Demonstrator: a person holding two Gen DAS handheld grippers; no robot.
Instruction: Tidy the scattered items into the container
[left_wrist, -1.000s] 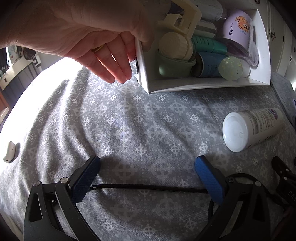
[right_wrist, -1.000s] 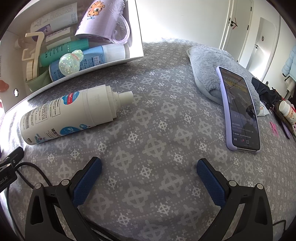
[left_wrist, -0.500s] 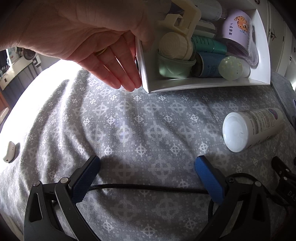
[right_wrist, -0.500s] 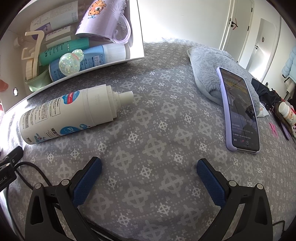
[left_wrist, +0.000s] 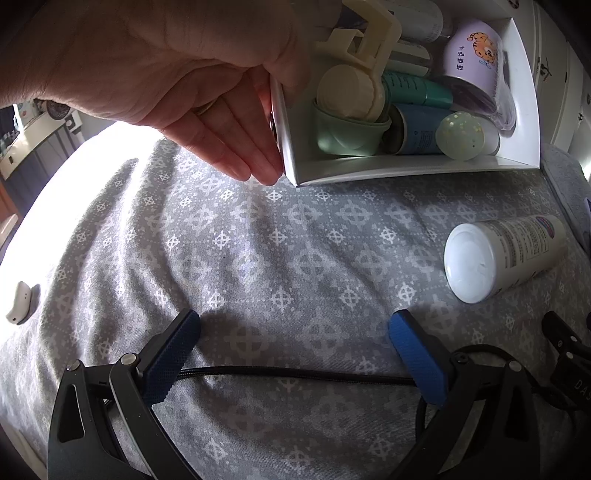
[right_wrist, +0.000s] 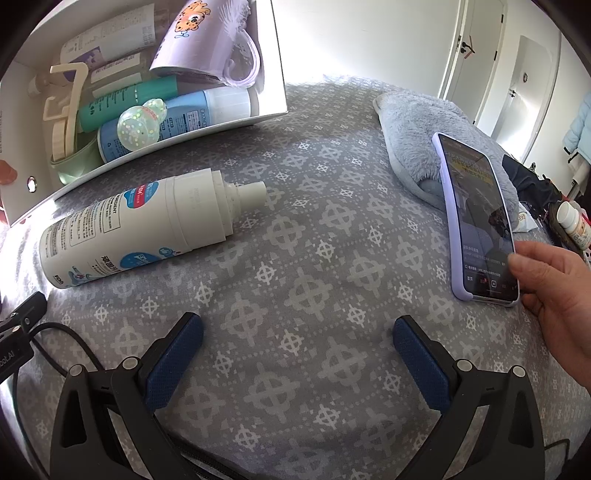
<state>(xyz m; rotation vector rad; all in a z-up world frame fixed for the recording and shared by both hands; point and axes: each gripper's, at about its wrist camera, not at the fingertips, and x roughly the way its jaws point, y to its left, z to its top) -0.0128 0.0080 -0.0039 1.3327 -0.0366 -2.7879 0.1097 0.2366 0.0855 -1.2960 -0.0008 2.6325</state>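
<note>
left of centre in the right view, the bottle (right_wrist: 136, 230) lies sideways, nozzle rightward, beyond the wide-open, empty right gripper (right_wrist: 297, 347); left gripper (left_wrist: 295, 343) likewise agape.

A bed (right_wrist: 314, 258) with a grey patterned cover carries a white container (right_wrist: 221, 122), a spray bottle (right_wrist: 140, 229) on its side, a fluffy grey cushion (right_wrist: 413, 129), a phone (right_wrist: 476, 218) and a black cable (left_wrist: 295, 373).

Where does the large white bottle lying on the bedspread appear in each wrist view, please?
Left wrist: white bottle at right edge, its base toward the camera.
Right wrist: same bottle left of centre, nozzle pointing right.
Shared landmark: white box just beyond it.
</note>
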